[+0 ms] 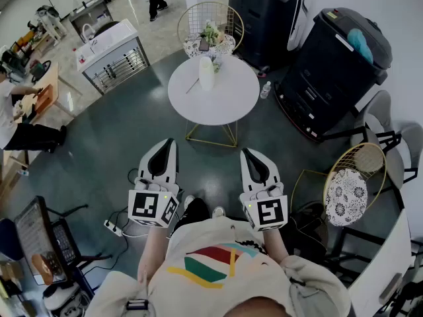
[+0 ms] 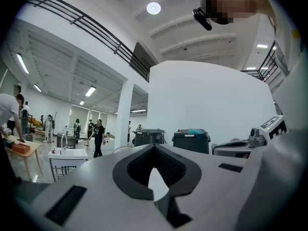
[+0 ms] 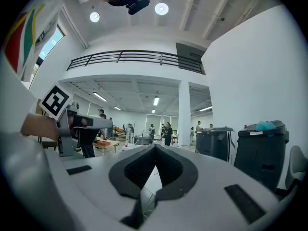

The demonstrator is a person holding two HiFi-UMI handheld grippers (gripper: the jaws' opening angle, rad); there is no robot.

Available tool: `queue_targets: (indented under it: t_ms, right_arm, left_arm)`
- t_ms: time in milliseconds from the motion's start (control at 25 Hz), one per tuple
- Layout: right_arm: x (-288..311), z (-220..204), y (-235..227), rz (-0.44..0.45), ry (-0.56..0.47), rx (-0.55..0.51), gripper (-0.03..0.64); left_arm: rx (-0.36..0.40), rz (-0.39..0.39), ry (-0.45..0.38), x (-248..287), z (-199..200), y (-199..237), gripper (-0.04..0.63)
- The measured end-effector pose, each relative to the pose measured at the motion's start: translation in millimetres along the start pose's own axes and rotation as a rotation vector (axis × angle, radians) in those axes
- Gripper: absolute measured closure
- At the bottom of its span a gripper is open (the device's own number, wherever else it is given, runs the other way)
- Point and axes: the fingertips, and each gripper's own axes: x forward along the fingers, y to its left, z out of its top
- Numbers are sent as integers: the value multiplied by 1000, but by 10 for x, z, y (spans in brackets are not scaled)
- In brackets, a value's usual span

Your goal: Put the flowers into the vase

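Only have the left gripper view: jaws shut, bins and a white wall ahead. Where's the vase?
Observer: Head view shows the white vase upright on the round white table, ahead of both grippers.
Operator: And the flowers?
Observer: They are on the seat of the gold wire chair behind the table, where a small bunch of flowers shows.
Operator: Is the right gripper holding anything?
Observer: No. The right gripper is shut with nothing between its jaws, and it is held level beside the left gripper, well short of the table.
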Motion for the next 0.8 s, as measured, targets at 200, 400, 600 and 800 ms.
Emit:
queue_targets:
  t_ms: [200,400,600,800]
  right_arm:
    - [31,-21,8,-5,-1,-6,609]
    - [-11,-60,11,0,12,-35,609]
    - [-52,-82,-52,-31,3,4,609]
    - [-100,-24,-121,-55,-43,17,607]
  left_arm:
    - [8,-28,-27,71,39,-28,589]
    - [-8,-27,-20,51,-35,-35,589]
    - [-5,-27,-24,48,-17,-13,589]
    - [2,-20,-45,1,91,-12,589]
